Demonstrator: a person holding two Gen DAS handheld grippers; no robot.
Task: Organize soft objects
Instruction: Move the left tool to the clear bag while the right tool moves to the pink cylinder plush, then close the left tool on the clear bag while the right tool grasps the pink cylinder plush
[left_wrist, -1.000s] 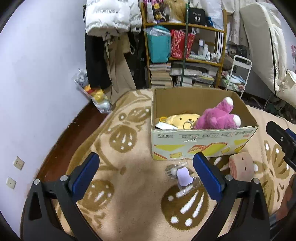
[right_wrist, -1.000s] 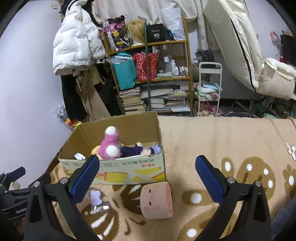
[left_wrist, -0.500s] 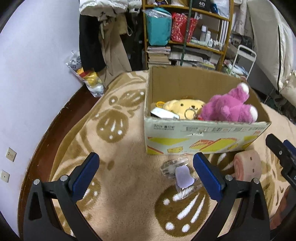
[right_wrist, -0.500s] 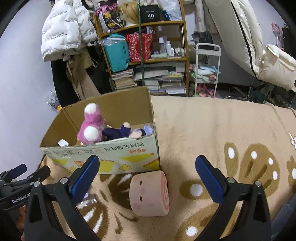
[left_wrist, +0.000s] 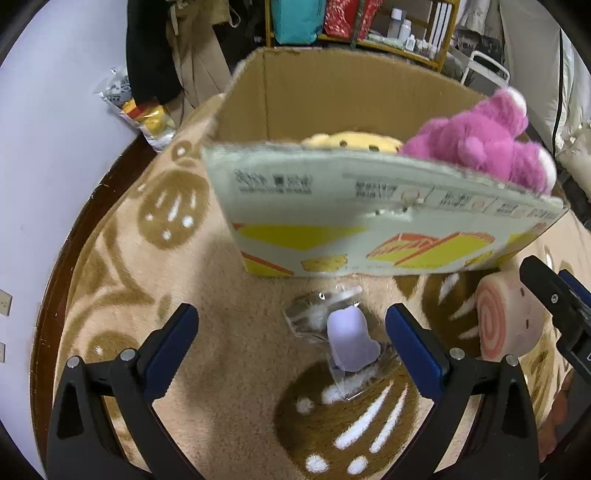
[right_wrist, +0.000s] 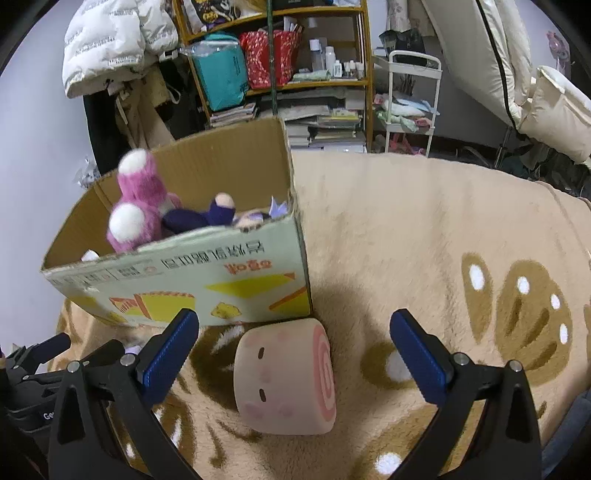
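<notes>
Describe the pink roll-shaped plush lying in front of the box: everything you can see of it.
The pink roll plush is a short, soft-looking cylinder lying on its side on the tan blanket, just in front of the cardboard box, near its right corner. Its curved side has a simple face: two dark eyes and faint pink spots. One flat end shows a red-and-white swirl. It sits between the open fingers of the right gripper, which does not touch it.

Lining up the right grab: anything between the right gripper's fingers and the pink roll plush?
Nothing: in the right wrist view only bare blanket separates the open right gripper from the roll plush.
</notes>
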